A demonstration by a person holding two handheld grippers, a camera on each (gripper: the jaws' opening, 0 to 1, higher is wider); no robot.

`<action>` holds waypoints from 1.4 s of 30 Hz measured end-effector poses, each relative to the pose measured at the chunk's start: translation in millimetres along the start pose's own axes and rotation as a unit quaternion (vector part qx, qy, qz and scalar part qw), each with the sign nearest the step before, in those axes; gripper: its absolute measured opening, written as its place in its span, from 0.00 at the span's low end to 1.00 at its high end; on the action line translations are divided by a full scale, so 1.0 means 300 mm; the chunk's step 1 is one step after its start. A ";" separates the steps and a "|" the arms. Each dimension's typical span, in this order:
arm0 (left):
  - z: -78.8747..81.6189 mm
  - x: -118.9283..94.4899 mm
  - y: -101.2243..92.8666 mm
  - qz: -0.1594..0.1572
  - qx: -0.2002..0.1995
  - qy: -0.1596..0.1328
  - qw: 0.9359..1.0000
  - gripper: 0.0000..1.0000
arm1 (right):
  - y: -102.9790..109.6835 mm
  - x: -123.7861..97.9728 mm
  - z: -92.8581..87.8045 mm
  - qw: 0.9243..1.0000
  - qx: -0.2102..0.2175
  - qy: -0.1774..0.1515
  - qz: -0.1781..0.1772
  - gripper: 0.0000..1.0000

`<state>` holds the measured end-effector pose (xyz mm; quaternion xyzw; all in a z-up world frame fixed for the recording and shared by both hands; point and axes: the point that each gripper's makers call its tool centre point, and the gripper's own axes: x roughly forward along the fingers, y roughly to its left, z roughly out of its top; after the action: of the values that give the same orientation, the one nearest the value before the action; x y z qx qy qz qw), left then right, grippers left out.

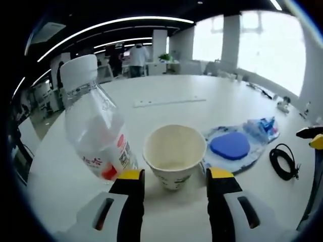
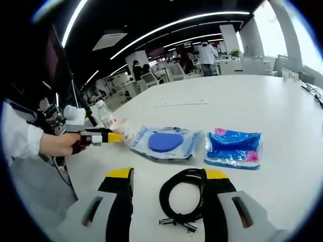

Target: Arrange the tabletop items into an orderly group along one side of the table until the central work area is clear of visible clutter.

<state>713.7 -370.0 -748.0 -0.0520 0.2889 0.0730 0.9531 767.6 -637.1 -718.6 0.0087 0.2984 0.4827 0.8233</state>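
1. The left tool is standing released, its yellow-tipped jaws spread either side of a paper cup that is sitting upright on the white surface; whether the jaws are touching the cup cannot be told.
2. A clear plastic bottle with a white cap is leaning tilted just beside the cup, close against the tool's left jaw.
3. Past the cup, a clear packet holding a blue pad is lying flat, with a blue printed packet beside it and a coiled black cable nearer the edge.
4. The right tool is also standing released, jaws apart, with the black cable lying on the surface between them.
5. Beyond it, the blue-pad packet and the blue printed packet are lying side by side, near each other but apart.
6. At the left of the right gripper view, a hand in a white sleeve is holding the left tool by the bottle.
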 end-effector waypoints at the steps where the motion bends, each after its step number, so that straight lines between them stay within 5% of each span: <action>1: 0.000 -0.011 0.003 0.002 0.000 0.000 1.000 0.48 | -0.003 -0.001 -0.001 1.000 0.000 0.000 -0.001 0.52; 10: 0.009 -0.065 0.043 0.001 -0.004 -0.004 1.000 0.54 | -0.021 -0.025 0.003 1.000 -0.011 -0.009 -0.004 0.53; 28: 0.030 -0.194 0.075 -0.024 -0.025 -0.015 0.999 0.87 | -0.116 -0.089 0.005 0.999 -0.026 -0.010 -0.021 0.82; 42: -0.010 -0.320 0.070 -0.034 -0.032 -0.005 0.999 0.90 | -0.180 -0.149 -0.035 0.999 -0.022 0.006 -0.033 0.86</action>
<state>629.6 -360.1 -698.2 -0.0915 0.2799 0.0497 0.9544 789.1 -704.8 -722.1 -0.0219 0.2925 0.4614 0.8373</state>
